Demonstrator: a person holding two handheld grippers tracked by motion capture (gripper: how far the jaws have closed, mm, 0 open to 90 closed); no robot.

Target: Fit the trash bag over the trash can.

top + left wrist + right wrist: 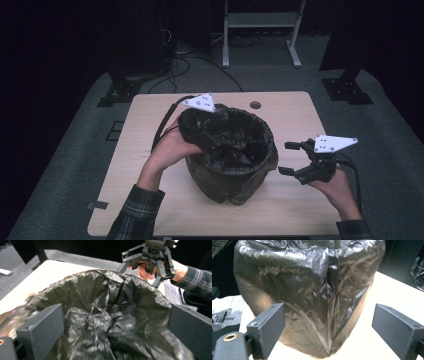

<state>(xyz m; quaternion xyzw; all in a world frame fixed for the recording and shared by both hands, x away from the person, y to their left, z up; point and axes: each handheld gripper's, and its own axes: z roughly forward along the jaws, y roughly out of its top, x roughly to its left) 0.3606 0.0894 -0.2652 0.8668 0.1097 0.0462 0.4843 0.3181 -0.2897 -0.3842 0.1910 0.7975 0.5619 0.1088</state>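
A bin lined with a black plastic bag stands in the middle of the light wooden table. My left gripper reaches over the bin's far-left rim, and its jaws stand wide apart above the crumpled bag lining; nothing is gripped in the left gripper. My right gripper hovers just right of the bin, open, facing the bag's outer side with its jaws apart and clear of it in the right gripper view. It also appears beyond the rim as the right gripper.
A small round hole sits in the table behind the bin. Black stand feet rest on the floor at back left and back right. Cables and a metal frame lie beyond the table.
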